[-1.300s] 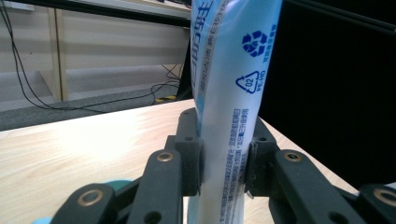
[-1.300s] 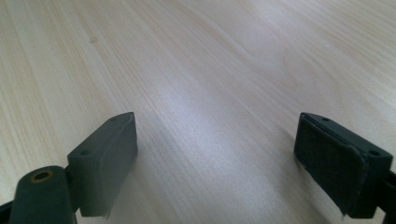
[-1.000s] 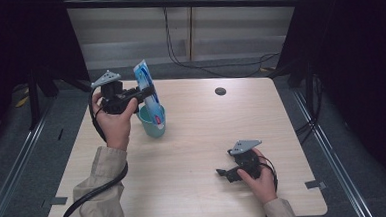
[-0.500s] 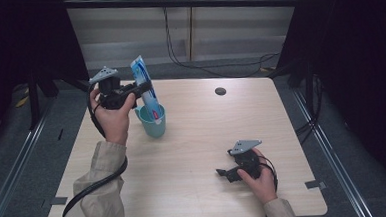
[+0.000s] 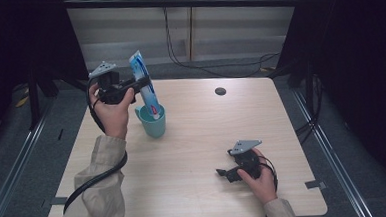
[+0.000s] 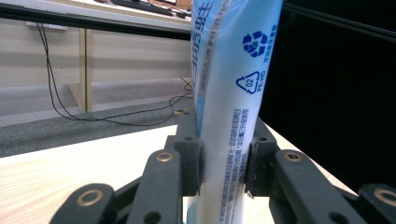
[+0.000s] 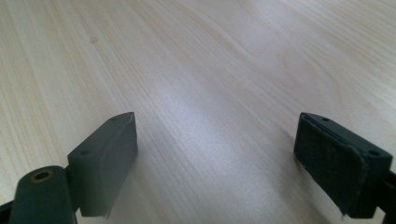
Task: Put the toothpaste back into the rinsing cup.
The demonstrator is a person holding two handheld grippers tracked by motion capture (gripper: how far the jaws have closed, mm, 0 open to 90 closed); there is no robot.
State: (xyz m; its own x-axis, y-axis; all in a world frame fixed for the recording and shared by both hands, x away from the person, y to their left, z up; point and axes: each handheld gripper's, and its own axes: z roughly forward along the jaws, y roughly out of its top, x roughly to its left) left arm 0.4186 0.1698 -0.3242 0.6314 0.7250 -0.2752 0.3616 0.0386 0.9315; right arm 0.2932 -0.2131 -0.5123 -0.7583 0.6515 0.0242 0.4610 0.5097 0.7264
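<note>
High view, left side: left hand-held gripper (image 5: 142, 84) is raised above the table (image 5: 197, 138), jaws clenched on a blue-and-white tube (image 5: 144, 86).
Tube position: upright, tilted slightly, its lower end inside the teal cup (image 5: 153, 121) near the table's far left.
Likely reason for hold: a mid-body clamp keeps the tube steady over the cup's mouth.
Left arm pose: forearm reaching forward, wrist lifted, jaws pointing right.
Right hand-held gripper (image 5: 223, 173): released, jaws wide apart and empty, resting low on the table near the front right.
</note>
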